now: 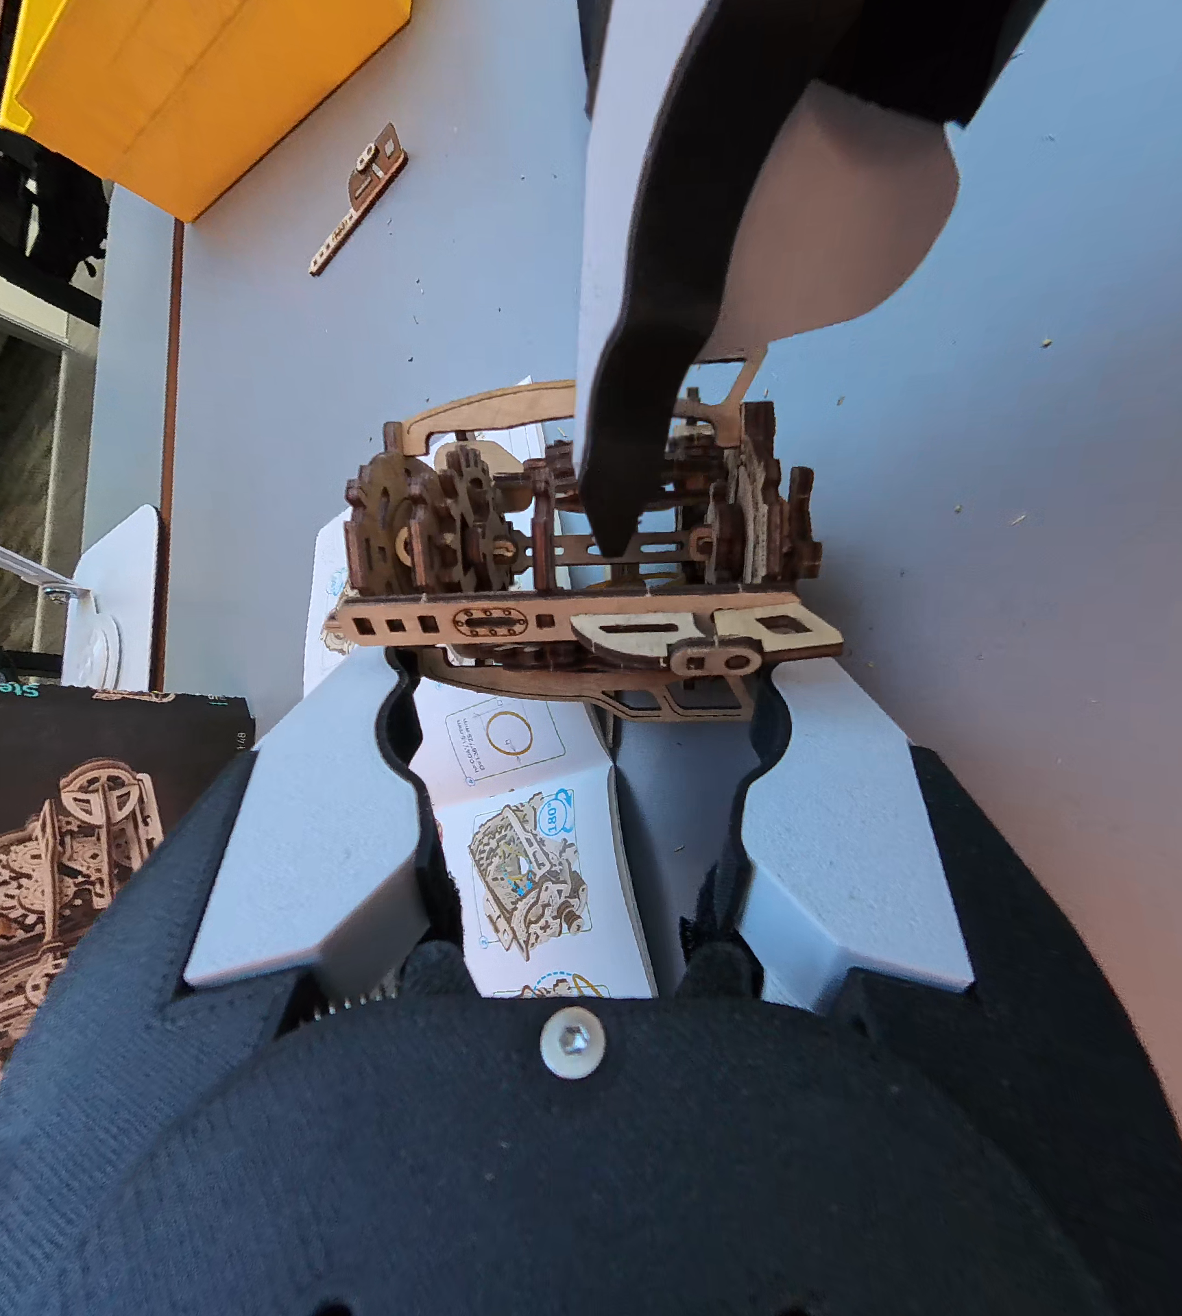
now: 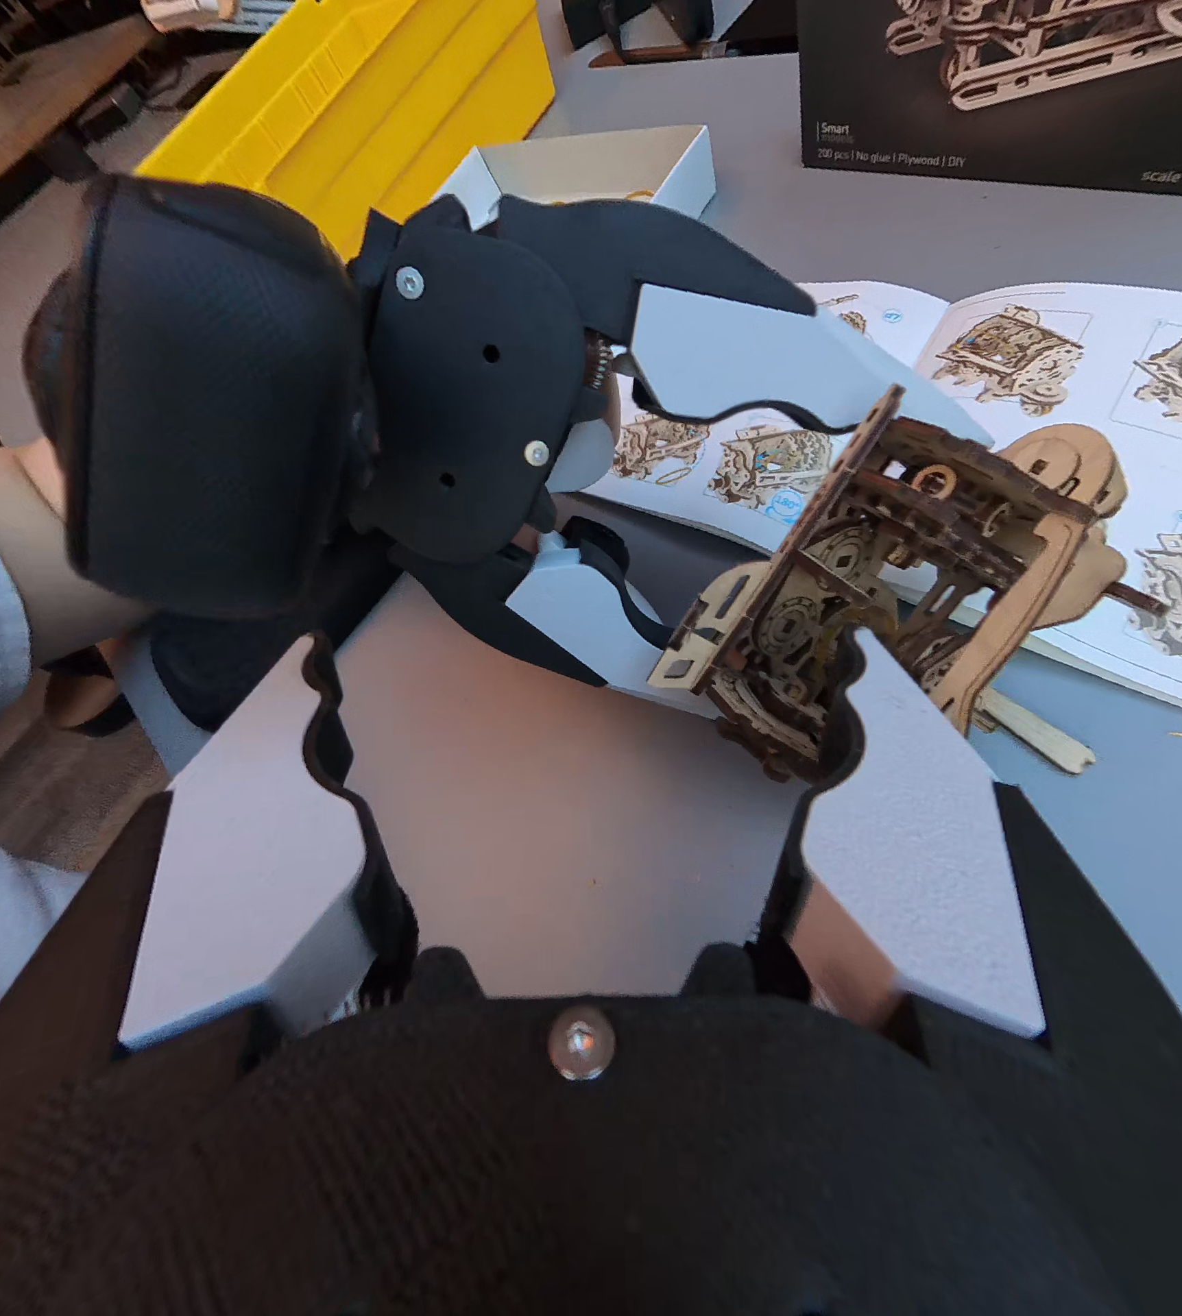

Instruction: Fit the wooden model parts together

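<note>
Wooden model (image 1: 574, 570) between left fingers (image 1: 332, 805)

The left gripper (image 1: 584, 683) is spread wide with both fingertips gripping, held level; the right gripper (image 2: 588, 676) stands agape, one fingertip (image 1: 609, 527) pointing steeply down, seemingly touching nothing it could clamp

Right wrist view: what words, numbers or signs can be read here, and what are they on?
I don't copy writing out; here is where it stands.
Black box: pale print along its lower edge, legible.
Booklet: small blue marks beside the drawings, mostly too small to read.
Model: no writing that I can make out.
</note>
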Available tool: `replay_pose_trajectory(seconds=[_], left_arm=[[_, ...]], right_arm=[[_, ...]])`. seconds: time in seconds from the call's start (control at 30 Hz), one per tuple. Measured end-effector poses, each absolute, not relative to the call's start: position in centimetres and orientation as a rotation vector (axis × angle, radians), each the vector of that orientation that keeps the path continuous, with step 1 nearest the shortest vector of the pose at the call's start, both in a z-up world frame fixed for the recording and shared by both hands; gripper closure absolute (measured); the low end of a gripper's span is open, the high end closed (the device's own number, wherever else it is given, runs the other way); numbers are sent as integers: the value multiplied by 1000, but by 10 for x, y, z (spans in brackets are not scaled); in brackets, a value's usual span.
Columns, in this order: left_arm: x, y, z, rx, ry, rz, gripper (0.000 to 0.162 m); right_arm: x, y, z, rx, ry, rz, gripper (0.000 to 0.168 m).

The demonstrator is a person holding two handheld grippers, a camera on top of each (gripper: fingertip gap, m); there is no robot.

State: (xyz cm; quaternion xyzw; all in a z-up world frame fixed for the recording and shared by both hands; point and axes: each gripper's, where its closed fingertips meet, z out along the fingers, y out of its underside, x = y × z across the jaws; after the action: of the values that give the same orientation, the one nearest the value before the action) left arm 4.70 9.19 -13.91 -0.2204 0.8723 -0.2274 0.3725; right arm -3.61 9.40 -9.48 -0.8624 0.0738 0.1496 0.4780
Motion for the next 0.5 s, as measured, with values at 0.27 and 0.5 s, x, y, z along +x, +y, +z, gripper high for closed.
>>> replay_pose_trajectory(seconds=[0.27, 0.5], left_arm=[[47, 89, -137, -540, 2222, -563, 68], [47, 89, -138, -505, 2216, -530, 68]], right_arm=[[-36, 96, -120, -2248, 142, 248, 35], [-43, 93, -119, -2286, 141, 333, 38]])
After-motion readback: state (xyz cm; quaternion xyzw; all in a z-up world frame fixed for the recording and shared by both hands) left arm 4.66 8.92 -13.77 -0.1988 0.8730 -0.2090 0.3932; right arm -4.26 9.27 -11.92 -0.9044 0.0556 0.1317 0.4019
